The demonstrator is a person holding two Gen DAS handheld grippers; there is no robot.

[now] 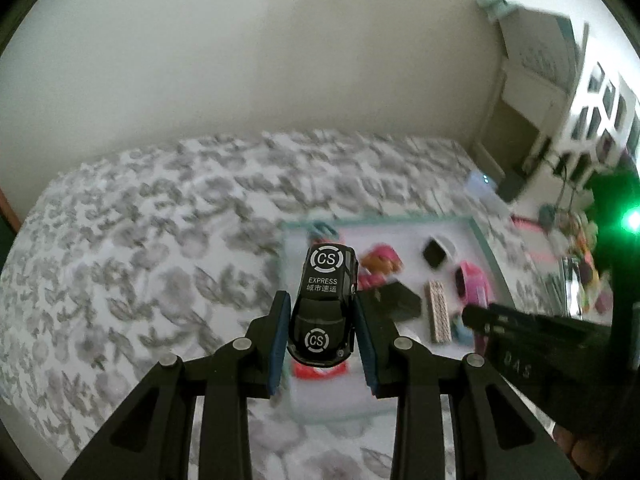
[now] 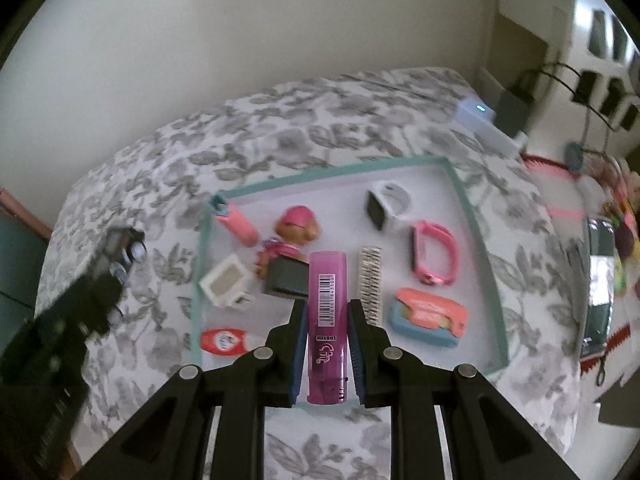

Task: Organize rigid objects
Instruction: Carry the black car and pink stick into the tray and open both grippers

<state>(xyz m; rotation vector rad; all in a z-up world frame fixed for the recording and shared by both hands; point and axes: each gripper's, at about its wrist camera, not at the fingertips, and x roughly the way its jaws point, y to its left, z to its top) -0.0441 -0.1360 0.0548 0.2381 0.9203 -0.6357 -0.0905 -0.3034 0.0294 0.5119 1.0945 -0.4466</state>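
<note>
My left gripper (image 1: 322,304) is shut on a black toy car (image 1: 324,304) marked "CS EXPRESS", held above the left end of a white tray with a teal rim (image 1: 384,222). My right gripper (image 2: 326,312) is shut on a purple lighter (image 2: 326,328) with a barcode, held above the near side of the same tray (image 2: 328,170). In the tray lie a pink-hatted dog figure (image 2: 294,230), a pink tube (image 2: 236,222), a white frame block (image 2: 226,280), a black box (image 2: 286,278), a comb strip (image 2: 370,280), a pink watch (image 2: 434,252) and a toy phone (image 2: 428,316).
The tray rests on a bed with a grey leaf-pattern cover (image 1: 160,240). A red and white item (image 2: 222,342) lies at the tray's near left corner. A white device with a blue light (image 2: 478,112) sits at the bed's far right. Toys and shelves (image 2: 608,216) crowd the right side.
</note>
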